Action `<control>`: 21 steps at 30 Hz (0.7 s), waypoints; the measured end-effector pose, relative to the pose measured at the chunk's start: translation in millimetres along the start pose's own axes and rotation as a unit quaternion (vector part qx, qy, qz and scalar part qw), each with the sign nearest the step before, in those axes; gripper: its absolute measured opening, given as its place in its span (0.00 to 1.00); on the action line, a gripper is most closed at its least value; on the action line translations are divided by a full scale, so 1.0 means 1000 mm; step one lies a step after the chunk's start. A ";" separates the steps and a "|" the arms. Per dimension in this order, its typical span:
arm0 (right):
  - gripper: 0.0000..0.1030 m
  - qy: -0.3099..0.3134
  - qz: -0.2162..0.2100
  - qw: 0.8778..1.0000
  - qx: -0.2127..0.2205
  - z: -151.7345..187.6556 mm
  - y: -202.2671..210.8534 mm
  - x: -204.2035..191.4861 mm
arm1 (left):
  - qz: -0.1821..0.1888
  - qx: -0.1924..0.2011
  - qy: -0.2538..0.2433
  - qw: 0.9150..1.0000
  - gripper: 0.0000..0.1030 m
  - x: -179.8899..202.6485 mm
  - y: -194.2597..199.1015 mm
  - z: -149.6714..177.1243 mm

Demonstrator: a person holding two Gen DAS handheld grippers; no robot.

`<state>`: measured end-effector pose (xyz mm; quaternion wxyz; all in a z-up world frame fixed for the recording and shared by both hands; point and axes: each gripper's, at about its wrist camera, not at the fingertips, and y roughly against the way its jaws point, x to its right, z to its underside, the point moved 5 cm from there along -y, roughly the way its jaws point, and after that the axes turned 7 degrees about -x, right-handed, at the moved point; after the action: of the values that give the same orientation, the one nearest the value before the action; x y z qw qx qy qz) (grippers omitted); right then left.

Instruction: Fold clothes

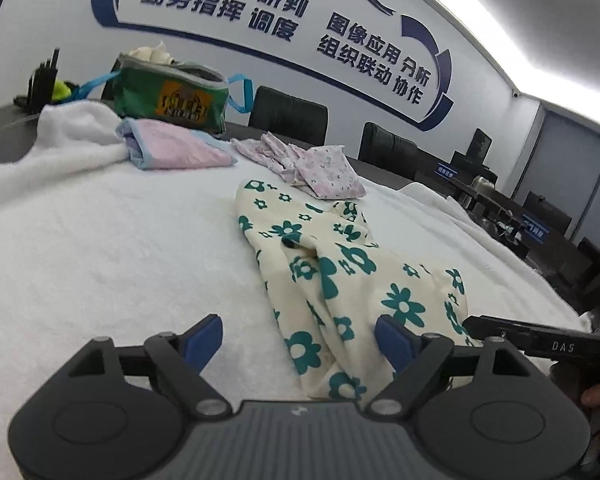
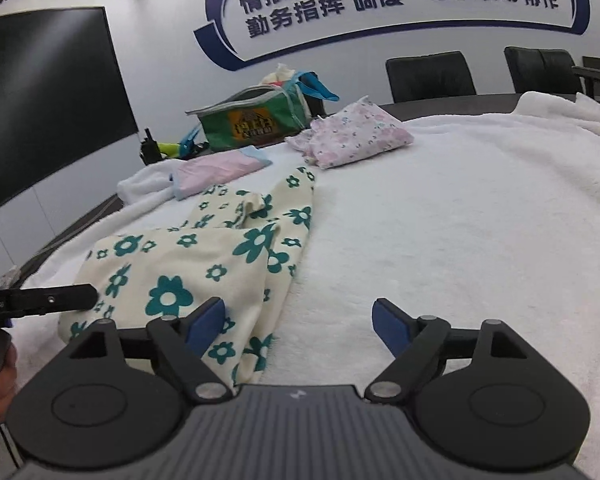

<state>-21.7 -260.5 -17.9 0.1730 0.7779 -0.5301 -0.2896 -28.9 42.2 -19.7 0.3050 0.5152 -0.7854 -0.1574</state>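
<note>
A cream garment with teal flowers (image 1: pixel 332 280) lies crumpled on the white fleece blanket (image 1: pixel 100 248); it also shows in the right wrist view (image 2: pixel 204 256). My left gripper (image 1: pixel 300 340) is open and empty, its near hem between the blue pads. My right gripper (image 2: pixel 298 320) is open and empty, its left pad (image 2: pixel 206 320) over the garment's right edge. Each gripper's side shows in the other view: the right one (image 1: pixel 540 340) and the left one (image 2: pixel 40 300).
A folded pink cloth with blue trim (image 1: pixel 172 146) and a pink flowered garment (image 1: pixel 320 168) lie farther back. A green bag (image 1: pixel 168 96) stands behind them. Black chairs (image 1: pixel 288 116) line the wall. A dark screen (image 2: pixel 40 100) hangs on the left.
</note>
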 end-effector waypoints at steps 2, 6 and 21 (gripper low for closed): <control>0.80 -0.007 0.005 1.000 0.001 0.000 0.000 0.002 | -0.006 0.002 -0.009 1.000 0.81 0.002 0.001 0.001; 0.80 -0.027 0.012 1.000 0.002 0.001 0.000 0.008 | -0.012 -0.004 -0.017 1.000 0.81 0.006 0.000 0.001; 0.81 -0.046 0.028 0.999 0.007 -0.002 -0.004 0.014 | 0.000 -0.006 -0.009 1.000 0.81 0.002 0.000 0.002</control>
<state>-13.8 -272.0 -22.2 0.1512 0.7497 -0.5613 -0.3163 -30.2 40.7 -20.4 0.3007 0.5121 -0.7870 -0.1671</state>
